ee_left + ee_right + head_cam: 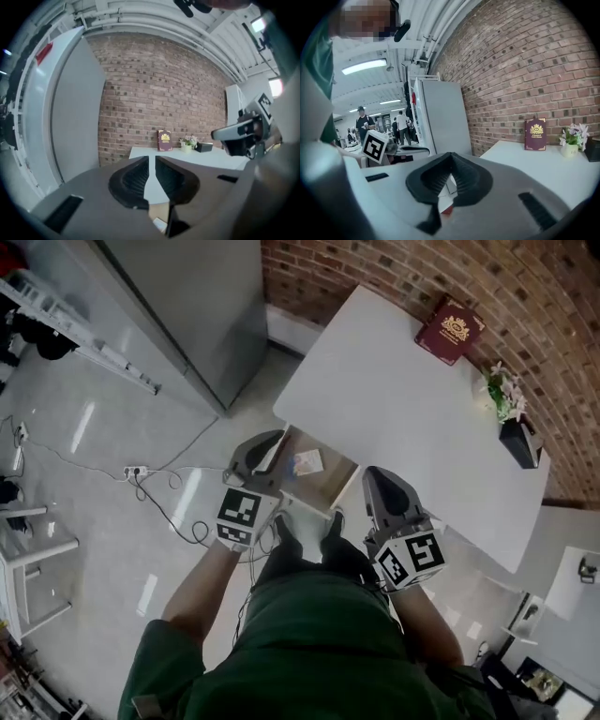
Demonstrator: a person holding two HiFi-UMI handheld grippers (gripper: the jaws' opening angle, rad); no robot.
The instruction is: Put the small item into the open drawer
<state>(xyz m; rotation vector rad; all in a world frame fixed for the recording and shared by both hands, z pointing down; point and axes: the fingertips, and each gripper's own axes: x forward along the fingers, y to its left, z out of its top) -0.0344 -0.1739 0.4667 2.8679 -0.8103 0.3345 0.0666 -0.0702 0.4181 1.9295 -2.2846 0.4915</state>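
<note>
The left gripper had its two dark ribbed jaws drawn almost together, with only a thin slit between them and nothing caught in it. It was held up in front of the person and pointed across the room. The right gripper was closed as well, its jaw tips meeting in a point over an empty hollow, and it sat level with its partner, the two well apart on either side of the person's body. From above, both stood over the near edge of a wide white table. Under that edge, between the two grippers, a shallow wooden drawer stood pulled out. The small item, a pale flat card with coloured print, lay on the drawer's floor towards its left side, and neither gripper touched it. The person's dark shoes stood on the pale glossy floor just short of the drawer front, below a green shirt. Farther out on the table, a maroon book with a gold crest leaned upright against a red brick wall. Along the wall from it stood a small pot of pale flowers, and just beside that a black box. To the left of the table rose a tall grey cabinet, and near its foot a white power strip lay among trailing cables. Beyond the cabinet, several people stood under ceiling lights.
</note>
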